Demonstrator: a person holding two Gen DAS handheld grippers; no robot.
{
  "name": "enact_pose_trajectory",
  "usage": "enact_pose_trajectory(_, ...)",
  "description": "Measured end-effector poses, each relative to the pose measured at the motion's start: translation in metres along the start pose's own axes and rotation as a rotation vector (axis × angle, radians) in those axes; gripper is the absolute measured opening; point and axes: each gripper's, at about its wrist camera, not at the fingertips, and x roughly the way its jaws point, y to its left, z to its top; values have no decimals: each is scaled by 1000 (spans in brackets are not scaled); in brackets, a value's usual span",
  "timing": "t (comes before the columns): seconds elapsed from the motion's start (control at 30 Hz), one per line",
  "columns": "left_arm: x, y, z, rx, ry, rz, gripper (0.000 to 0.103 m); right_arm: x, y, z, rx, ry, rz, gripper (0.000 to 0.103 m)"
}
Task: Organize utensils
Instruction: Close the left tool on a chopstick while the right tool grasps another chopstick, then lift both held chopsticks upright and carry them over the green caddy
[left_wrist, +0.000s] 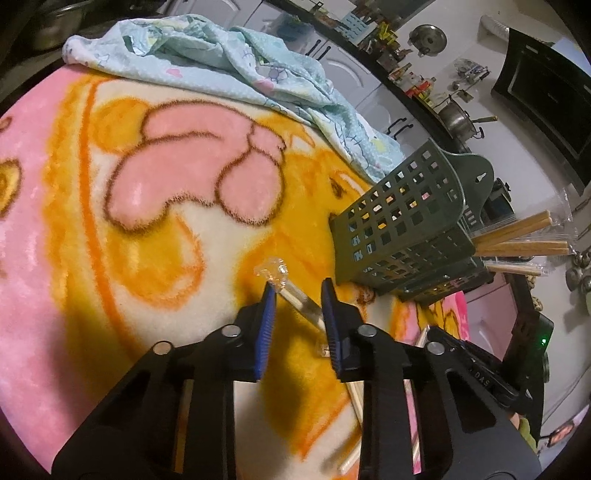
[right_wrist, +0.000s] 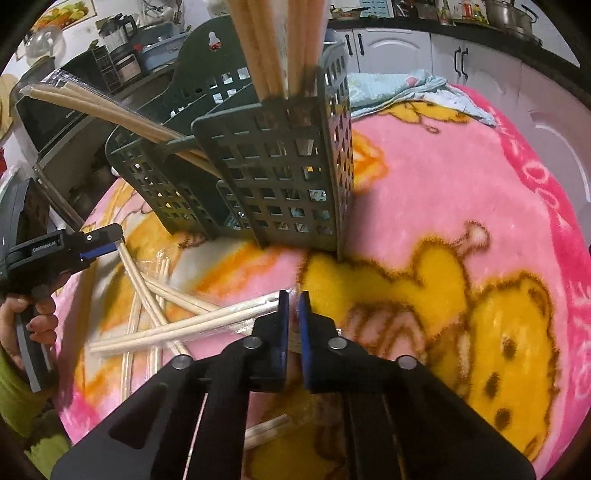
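A dark green slotted utensil holder (left_wrist: 402, 229) (right_wrist: 280, 170) stands on the blanket, with several wrapped wooden chopstick pairs (left_wrist: 524, 236) (right_wrist: 280, 44) in its compartments. My left gripper (left_wrist: 297, 291) is open, its jaws on either side of a plastic-wrapped chopstick pair (left_wrist: 295, 295) lying on the blanket. In the right wrist view the left gripper (right_wrist: 110, 240) shows at the left over several loose wrapped chopsticks (right_wrist: 177, 325). My right gripper (right_wrist: 294, 299) is nearly shut, pinching the end of a wrapped chopstick pair (right_wrist: 236, 308).
A pink and yellow cartoon blanket (left_wrist: 147, 221) (right_wrist: 461, 240) covers the table. A crumpled light blue cloth (left_wrist: 229, 70) (right_wrist: 417, 88) lies at its far side. Kitchen counters with pots (left_wrist: 458, 118) and cabinets surround the table.
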Motion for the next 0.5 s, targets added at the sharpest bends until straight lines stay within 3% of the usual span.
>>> enact_pose_trajectory(0.5,-39,-23,-3,69,-79,-62,7,-63,25,1,3,-152,55,1)
